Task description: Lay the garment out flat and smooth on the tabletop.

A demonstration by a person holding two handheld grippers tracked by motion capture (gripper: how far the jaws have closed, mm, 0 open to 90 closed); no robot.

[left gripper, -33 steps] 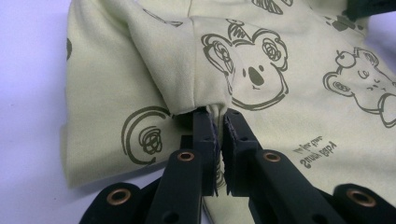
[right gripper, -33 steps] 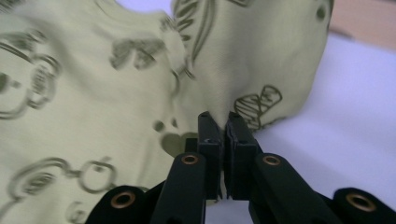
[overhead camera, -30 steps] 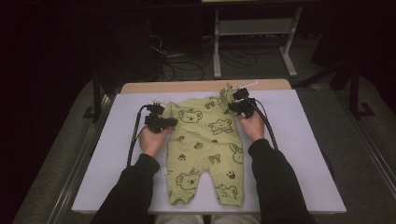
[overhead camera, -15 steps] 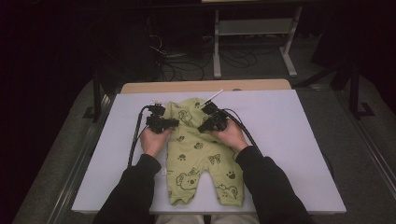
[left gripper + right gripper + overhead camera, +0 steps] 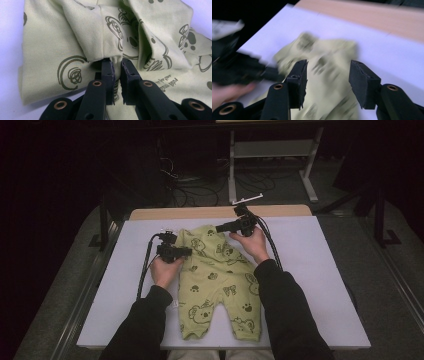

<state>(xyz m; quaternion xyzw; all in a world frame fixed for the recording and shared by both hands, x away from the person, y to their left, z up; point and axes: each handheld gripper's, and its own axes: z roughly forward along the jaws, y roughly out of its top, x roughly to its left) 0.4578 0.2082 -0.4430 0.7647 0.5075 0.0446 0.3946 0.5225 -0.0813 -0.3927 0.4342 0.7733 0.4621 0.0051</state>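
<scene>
A pale green baby romper (image 5: 220, 285) printed with koalas and paw marks lies flat on the white table cover (image 5: 325, 270), legs toward the person. My left gripper (image 5: 188, 252) rests at its left shoulder. In the left gripper view its jaws (image 5: 117, 65) are shut on a raised fold of the romper (image 5: 75, 37). My right gripper (image 5: 220, 227) hovers over the romper's top edge, pointing left. Its jaws have just been opening and stand apart (image 5: 328, 67) with nothing between them, the blurred romper (image 5: 324, 50) below.
A bare wooden strip (image 5: 200, 212) runs along the table's far edge. Behind it, a metal stand (image 5: 270, 150) and loose cables (image 5: 195, 185) sit on the dark floor. Each gripper's black cable trails back along the person's forearm. White cover lies bare on both sides of the romper.
The right gripper carried the right sleeve in over the romper's chest, let it go, opened, and drew back up toward the far right. The left gripper stayed put, still pinching the fabric.
</scene>
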